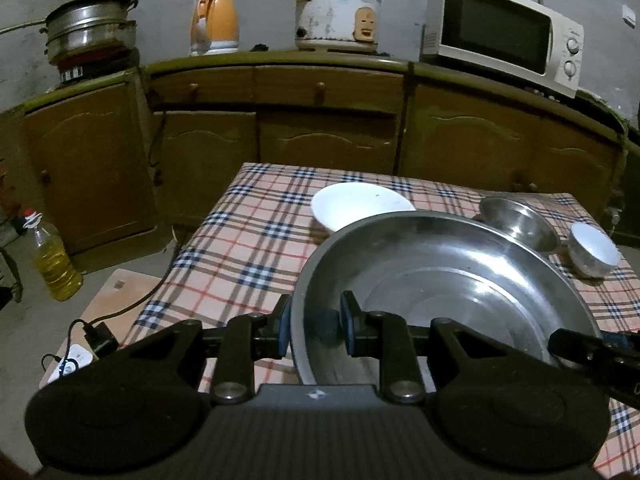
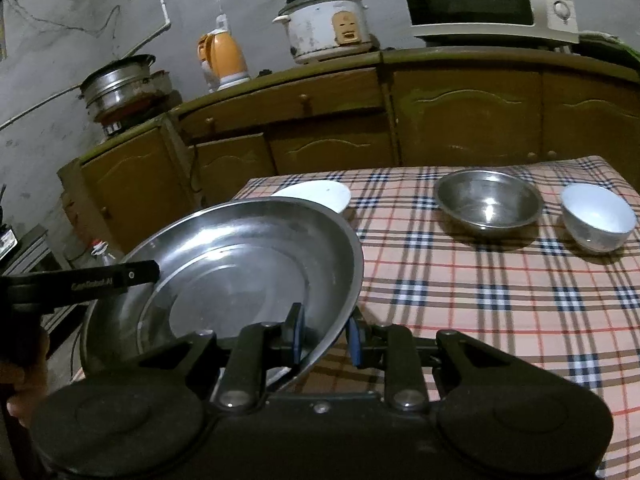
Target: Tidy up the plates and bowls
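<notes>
Holding the wide, shallow stainless-steel basin [image 1: 440, 280] by its rim from both sides, we have it raised above the plaid tablecloth-covered table [image 1: 248, 240], filling the lower centre of both wrist views. Our left gripper [image 1: 314, 330] is clamped on the near-left rim, one blue pad inside the wall and one outside; our right gripper [image 2: 326, 336] pinches the opposite rim the same way, its black finger also showing at the lower right edge of the left view. Behind the basin, toward the middle of the frame, a flat white ceramic plate [image 1: 360, 204] lies on the cloth, partly hidden by the basin's far rim. To the right stand a smaller round steel bowl [image 2: 488, 200] and, just beside it, a small white ceramic bowl [image 2: 598, 216]. Nothing looks stacked or grouped so far; we judge the sorting barely begun, with the basin unplaced and the other three pieces untouched.
</notes>
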Demonstrator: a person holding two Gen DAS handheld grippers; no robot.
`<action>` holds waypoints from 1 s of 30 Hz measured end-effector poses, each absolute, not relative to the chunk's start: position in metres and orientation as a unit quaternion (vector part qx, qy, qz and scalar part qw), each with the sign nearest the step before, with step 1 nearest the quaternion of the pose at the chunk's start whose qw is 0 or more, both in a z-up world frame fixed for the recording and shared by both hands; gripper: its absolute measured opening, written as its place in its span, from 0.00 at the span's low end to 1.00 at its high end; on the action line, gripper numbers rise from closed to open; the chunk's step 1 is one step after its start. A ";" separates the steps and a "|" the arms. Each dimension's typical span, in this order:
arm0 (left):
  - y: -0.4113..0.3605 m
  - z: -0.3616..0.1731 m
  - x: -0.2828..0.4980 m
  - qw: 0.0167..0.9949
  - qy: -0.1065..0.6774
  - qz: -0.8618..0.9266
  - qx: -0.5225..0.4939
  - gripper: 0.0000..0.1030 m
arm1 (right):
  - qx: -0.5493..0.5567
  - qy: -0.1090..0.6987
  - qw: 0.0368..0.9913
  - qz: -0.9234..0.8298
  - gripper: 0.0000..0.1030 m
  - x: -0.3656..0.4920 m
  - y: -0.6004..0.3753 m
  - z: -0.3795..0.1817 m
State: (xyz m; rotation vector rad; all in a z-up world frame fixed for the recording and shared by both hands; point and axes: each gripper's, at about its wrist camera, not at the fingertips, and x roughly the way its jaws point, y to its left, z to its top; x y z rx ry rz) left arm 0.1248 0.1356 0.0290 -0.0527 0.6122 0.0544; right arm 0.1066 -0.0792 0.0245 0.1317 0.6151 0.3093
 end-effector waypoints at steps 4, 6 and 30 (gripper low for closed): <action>0.144 0.025 0.126 0.951 0.307 0.031 -0.026 0.24 | 0.061 0.307 0.937 0.156 0.28 0.110 -0.068 0.019; 0.150 0.022 0.128 0.950 0.310 0.033 -0.026 0.24 | 0.059 0.311 0.935 0.158 0.28 0.113 -0.062 0.016; 0.203 -0.031 0.160 0.934 0.352 0.044 -0.035 0.25 | 0.036 0.344 0.925 0.158 0.29 0.147 -0.002 -0.041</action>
